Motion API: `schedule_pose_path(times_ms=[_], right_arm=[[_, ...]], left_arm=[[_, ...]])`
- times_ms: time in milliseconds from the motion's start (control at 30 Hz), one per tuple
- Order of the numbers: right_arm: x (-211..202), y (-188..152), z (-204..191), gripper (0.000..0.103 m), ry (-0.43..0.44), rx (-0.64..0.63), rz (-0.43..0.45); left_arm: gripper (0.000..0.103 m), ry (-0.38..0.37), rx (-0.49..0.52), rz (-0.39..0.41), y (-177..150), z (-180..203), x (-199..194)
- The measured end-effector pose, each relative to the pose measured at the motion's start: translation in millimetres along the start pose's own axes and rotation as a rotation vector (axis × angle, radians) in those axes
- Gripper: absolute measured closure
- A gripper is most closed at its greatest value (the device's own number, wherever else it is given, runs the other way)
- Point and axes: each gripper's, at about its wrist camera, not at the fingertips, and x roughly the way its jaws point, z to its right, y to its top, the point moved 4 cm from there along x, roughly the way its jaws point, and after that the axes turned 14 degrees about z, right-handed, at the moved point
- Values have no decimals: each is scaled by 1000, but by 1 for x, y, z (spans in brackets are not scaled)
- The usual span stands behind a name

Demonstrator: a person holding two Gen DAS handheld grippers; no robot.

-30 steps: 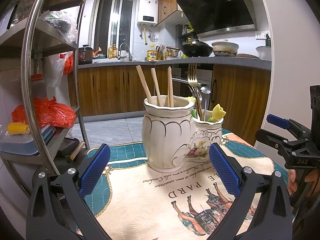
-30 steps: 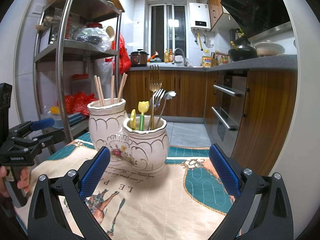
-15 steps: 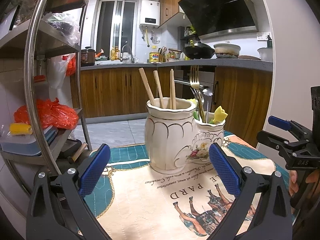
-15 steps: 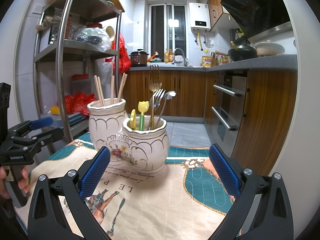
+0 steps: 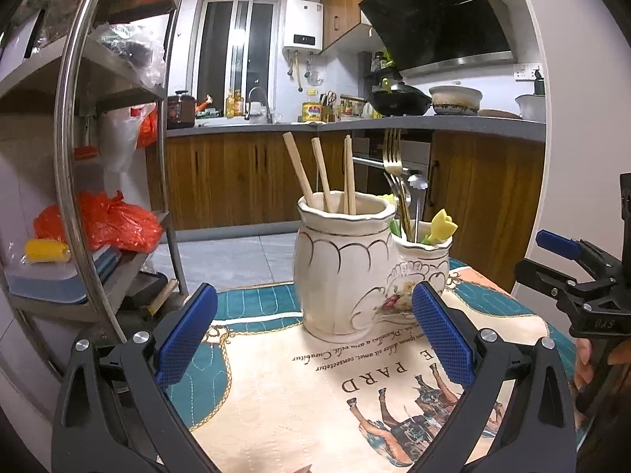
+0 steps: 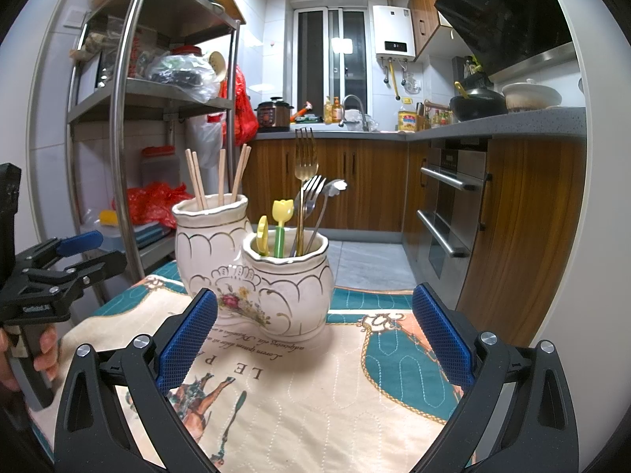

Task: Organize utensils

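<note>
A white double ceramic holder (image 5: 347, 276) (image 6: 252, 276) stands on a printed table mat (image 5: 315, 394) (image 6: 315, 394). Its taller pot holds several wooden chopsticks (image 5: 323, 175) (image 6: 219, 177). Its shorter pot (image 6: 290, 287) holds a gold fork (image 6: 305, 157) (image 5: 391, 153), steel forks and spoons (image 6: 317, 193), and yellow-green plastic picks (image 6: 280, 216) (image 5: 441, 224). My left gripper (image 5: 313, 335) is open and empty, in front of the holder; it also shows at the left of the right wrist view (image 6: 79, 254). My right gripper (image 6: 313, 335) is open and empty; it shows at the right of the left wrist view (image 5: 552, 256).
A steel shelf rack (image 6: 130, 118) (image 5: 71, 157) with bags and boxes stands close to the table's left. Wooden kitchen cabinets (image 6: 355, 181), an oven (image 6: 449, 205) and a grey counter lie behind. A white wall (image 5: 572, 118) is at the right.
The left wrist view has shifted slightly, so the holder sits a little more to the right and closer. The right gripper has not moved. Both stay open.
</note>
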Motion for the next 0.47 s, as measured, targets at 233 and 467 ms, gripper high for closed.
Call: schedule_pose_path(times_ms=[233,467], right_arm=[[0,0,0,5,0,0,0],[0,0,0,5,0,0,0]], left_arm=[[6,-10,10,1,0,3,-2],[5,-4,10,0,0,3,-2]])
